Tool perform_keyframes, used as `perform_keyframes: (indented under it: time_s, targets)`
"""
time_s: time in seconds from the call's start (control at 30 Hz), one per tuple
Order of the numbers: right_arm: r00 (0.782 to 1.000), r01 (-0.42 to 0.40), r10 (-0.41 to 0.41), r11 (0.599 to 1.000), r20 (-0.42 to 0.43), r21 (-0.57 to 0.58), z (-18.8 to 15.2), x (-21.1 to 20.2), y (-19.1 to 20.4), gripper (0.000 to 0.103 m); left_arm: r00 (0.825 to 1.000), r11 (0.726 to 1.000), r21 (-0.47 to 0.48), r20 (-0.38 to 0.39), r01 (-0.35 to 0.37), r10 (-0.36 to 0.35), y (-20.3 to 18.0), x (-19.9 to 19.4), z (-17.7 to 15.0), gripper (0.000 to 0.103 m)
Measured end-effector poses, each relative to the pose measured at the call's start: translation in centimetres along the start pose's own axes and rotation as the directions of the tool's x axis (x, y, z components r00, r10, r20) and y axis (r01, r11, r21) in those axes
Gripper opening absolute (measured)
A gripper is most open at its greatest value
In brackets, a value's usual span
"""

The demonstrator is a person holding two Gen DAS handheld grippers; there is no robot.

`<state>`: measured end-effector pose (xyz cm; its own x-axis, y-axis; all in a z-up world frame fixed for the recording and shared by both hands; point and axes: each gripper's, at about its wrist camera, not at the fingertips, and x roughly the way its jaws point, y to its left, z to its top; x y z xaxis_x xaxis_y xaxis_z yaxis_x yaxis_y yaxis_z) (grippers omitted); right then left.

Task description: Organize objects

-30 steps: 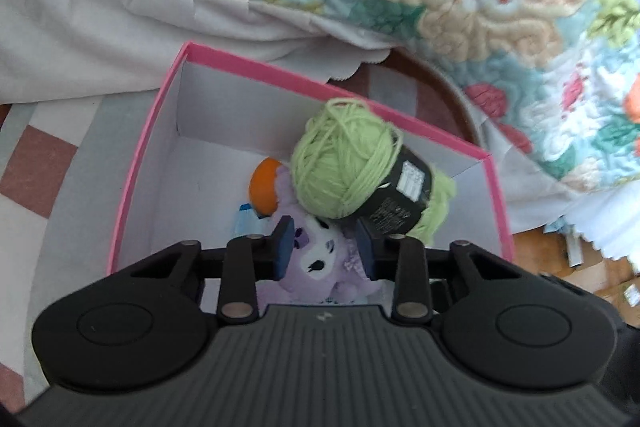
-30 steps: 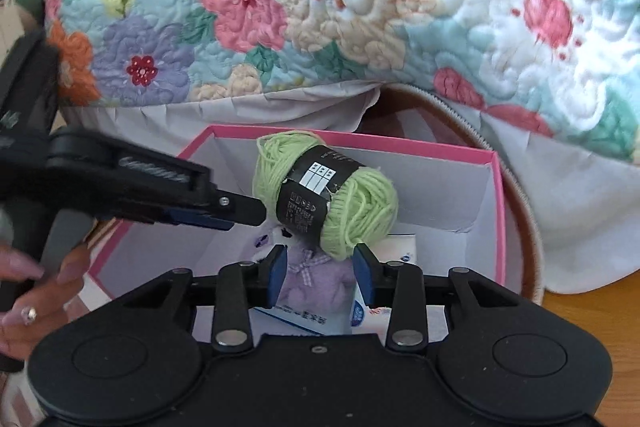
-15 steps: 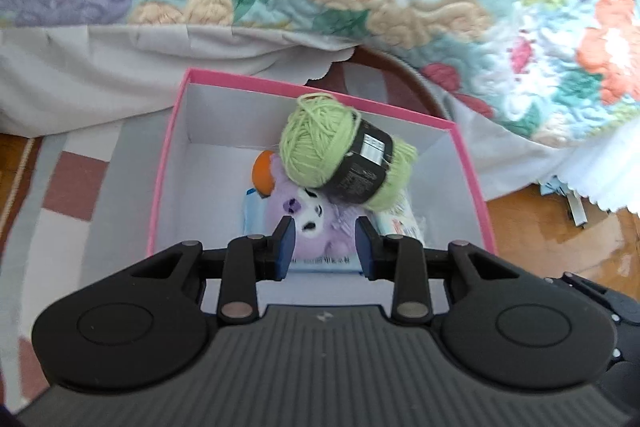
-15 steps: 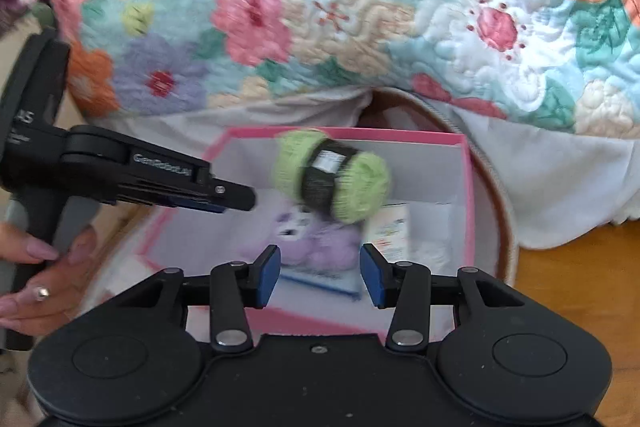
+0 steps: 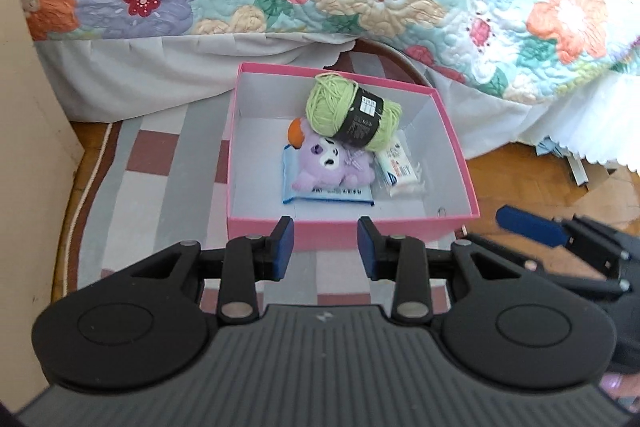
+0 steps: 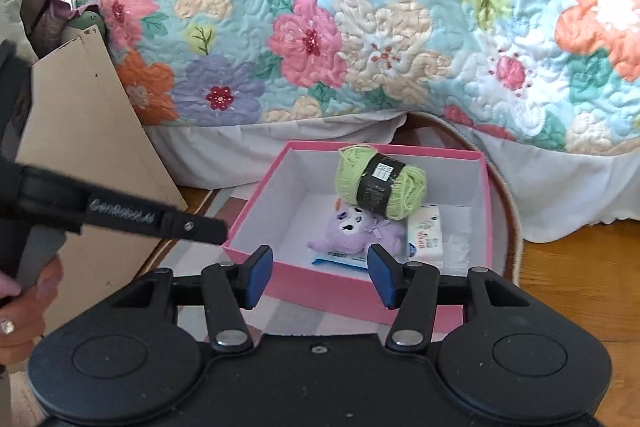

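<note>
While the left gripper hovers before the pink box on the rug, jaws opening and empty, yarn rests on a purple plush toy by the box's far wall; the right gripper opens, empty too.

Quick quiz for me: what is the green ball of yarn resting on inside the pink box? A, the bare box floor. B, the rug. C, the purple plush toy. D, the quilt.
C: the green ball of yarn leans on top of the purple plush toy inside the pink box.
</note>
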<state>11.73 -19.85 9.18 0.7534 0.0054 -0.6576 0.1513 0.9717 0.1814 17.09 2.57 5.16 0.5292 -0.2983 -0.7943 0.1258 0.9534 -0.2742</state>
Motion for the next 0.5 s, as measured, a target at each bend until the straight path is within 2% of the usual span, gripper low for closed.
perform_keyframes:
  time_s: [0.2,0.5]
  targets:
    - [0.999,0.033,-0.033,0.999,0.013,-0.009,-0.7,-2.3,0.7,0.059,0.998,0.998,0.026,0.025,-0.050,0.049,-1.1,-2.7,-2.0,0.038]
    - [0.998,0.058,-0.058,0.997,0.004,-0.046,-1.9,-5.2,1.7,0.068,0.992,0.992,0.114,0.117,-0.053,0.039,-3.9,-7.7,-4.8,0.048]
